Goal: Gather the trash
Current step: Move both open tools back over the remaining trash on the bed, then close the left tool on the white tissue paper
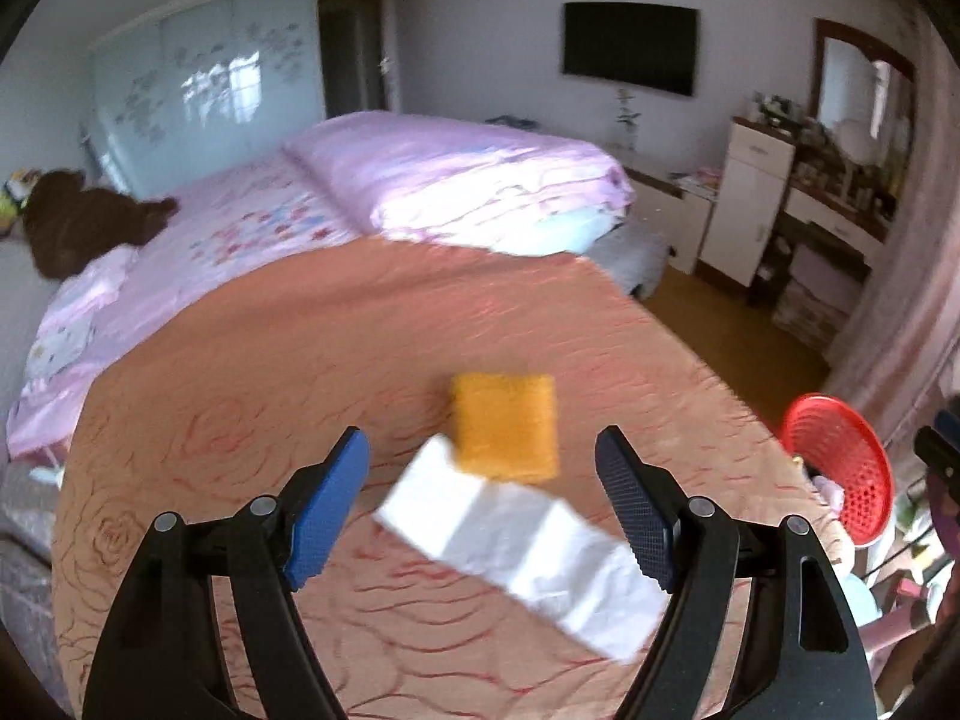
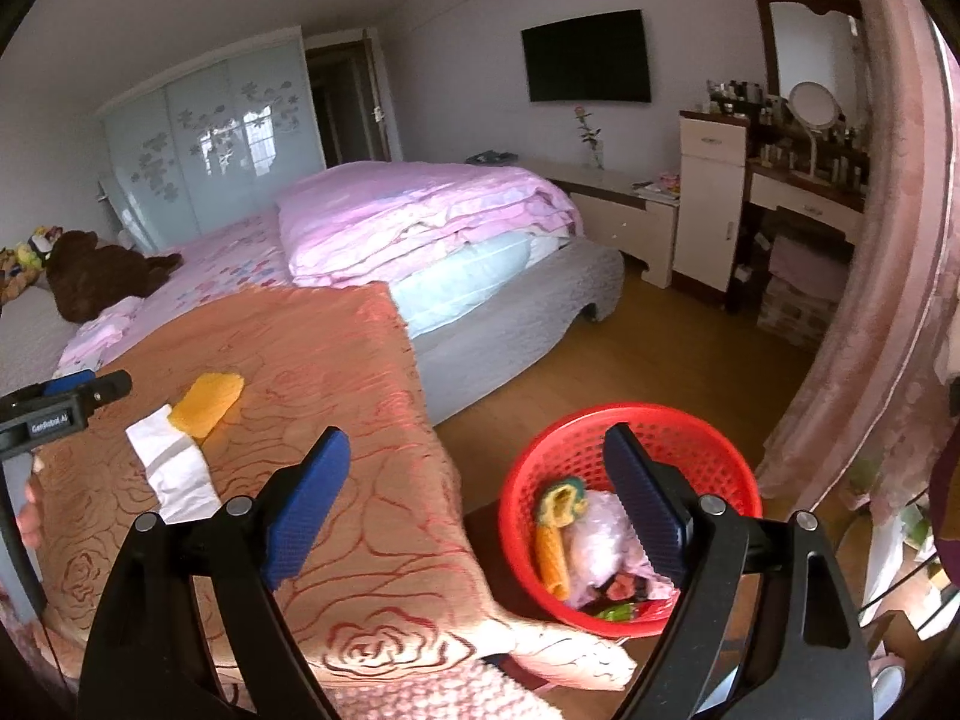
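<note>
Left wrist view: left hand-held gripper [image 1: 483, 480] angled down, jaws wide apart above white tissue [image 1: 528, 564], right hand-held gripper [image 2: 477, 495] likewise empty

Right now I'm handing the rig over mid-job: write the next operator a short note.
Left gripper: open, empty, above the white tissue on the orange bedspread.
Right gripper: open, empty, between bedspread edge and the red basket.
Yellow cloth overlaps the tissue's far end.
Done: the basket on the floor already holds several bits of trash.
Left: tissue and cloth, if it counts as trash, into the basket.
</note>
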`<state>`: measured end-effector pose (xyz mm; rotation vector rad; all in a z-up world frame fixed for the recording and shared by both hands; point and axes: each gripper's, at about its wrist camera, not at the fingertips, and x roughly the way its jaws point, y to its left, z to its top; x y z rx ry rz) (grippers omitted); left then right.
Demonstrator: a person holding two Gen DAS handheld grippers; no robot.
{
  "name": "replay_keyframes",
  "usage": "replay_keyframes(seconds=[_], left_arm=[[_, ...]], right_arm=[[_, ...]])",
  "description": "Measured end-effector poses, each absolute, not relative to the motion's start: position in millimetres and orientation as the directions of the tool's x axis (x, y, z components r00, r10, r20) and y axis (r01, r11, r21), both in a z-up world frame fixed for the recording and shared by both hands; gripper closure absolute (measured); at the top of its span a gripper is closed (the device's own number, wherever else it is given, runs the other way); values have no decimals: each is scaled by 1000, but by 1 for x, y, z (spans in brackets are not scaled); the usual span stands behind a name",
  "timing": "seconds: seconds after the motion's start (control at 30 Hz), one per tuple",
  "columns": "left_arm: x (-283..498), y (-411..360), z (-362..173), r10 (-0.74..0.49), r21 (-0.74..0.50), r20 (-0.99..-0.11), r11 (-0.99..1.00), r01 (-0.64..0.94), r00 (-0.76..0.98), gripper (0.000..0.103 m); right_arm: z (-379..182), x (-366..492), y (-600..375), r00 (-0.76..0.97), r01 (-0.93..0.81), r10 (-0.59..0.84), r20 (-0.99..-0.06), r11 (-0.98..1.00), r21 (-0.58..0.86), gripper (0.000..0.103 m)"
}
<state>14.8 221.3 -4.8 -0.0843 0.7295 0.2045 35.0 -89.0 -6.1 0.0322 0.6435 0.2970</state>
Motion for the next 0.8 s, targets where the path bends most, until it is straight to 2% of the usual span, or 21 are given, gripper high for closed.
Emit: replay_keyframes(seconds=[0.27, 0.57, 0.63, 0.8], left_arm=[[27, 218, -40, 77, -53, -737, 984, -172, 672, 28], [45, 211, -74, 75, -41, -777, 985, -168, 626, 30], [44, 211, -77, 75, -35, -780, 986, -164, 622, 44], [39, 211, -81, 110, 4, -777, 985, -170, 620, 62]], right_arm=[[-8, 34, -70, 742, -297, 298, -600, 949, 105, 20], [-20, 36, -65, 719, -305, 299, -627, 947, 102, 20], [-21, 36, -64, 715, -308, 302, -630, 946, 103, 20], [-23, 34, -56, 714, -326, 304, -630, 942, 85, 20]])
